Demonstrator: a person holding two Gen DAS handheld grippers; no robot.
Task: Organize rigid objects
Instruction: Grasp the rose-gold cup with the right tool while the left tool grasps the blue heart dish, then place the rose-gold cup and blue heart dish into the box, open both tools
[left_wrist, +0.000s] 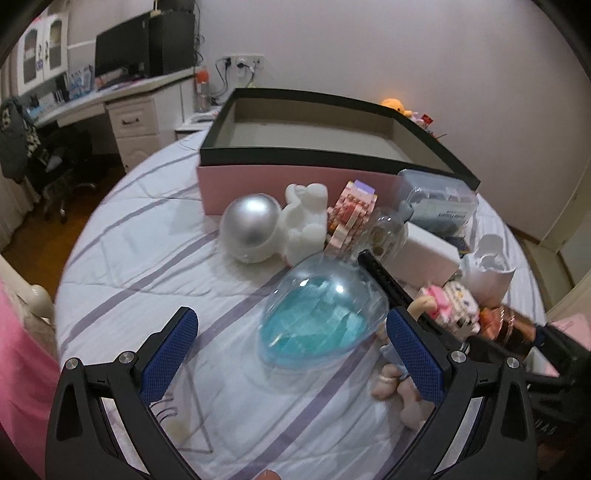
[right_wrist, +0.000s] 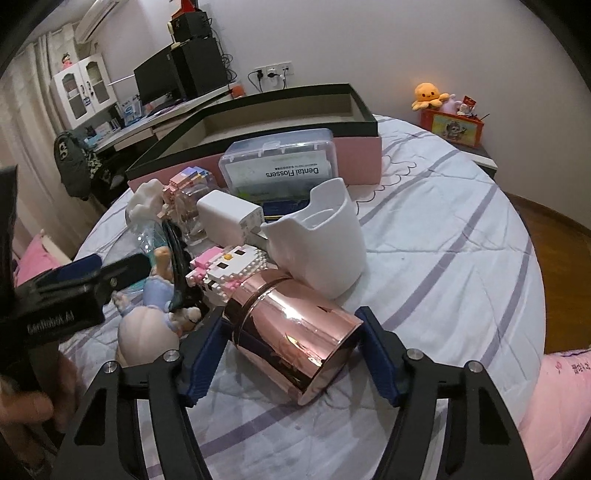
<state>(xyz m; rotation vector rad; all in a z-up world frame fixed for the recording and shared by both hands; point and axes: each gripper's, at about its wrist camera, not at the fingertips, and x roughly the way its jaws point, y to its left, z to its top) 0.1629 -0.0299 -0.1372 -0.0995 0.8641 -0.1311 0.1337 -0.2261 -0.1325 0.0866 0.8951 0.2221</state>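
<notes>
Left wrist: left gripper (left_wrist: 291, 343), jaws wide open, gripping nothing.
Clear egg capsule (left_wrist: 323, 319) with blue filling lies on the striped bed (left_wrist: 147, 258) between the jaws, near the right pad.

Right wrist: right gripper (right_wrist: 291, 354), jaws open.
Rose-gold cylinder (right_wrist: 295, 332) lies tilted between them; contact with the pads cannot be told.

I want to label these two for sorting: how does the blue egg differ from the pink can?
The egg is clear plastic with blue inside; the can is shiny, opaque rose metal. The egg is rounded and oval; the can is a straight cylinder lying on its side. The egg sits between the open left tongs, the can between the open right tongs. Both rest on the bedsheet.
</notes>
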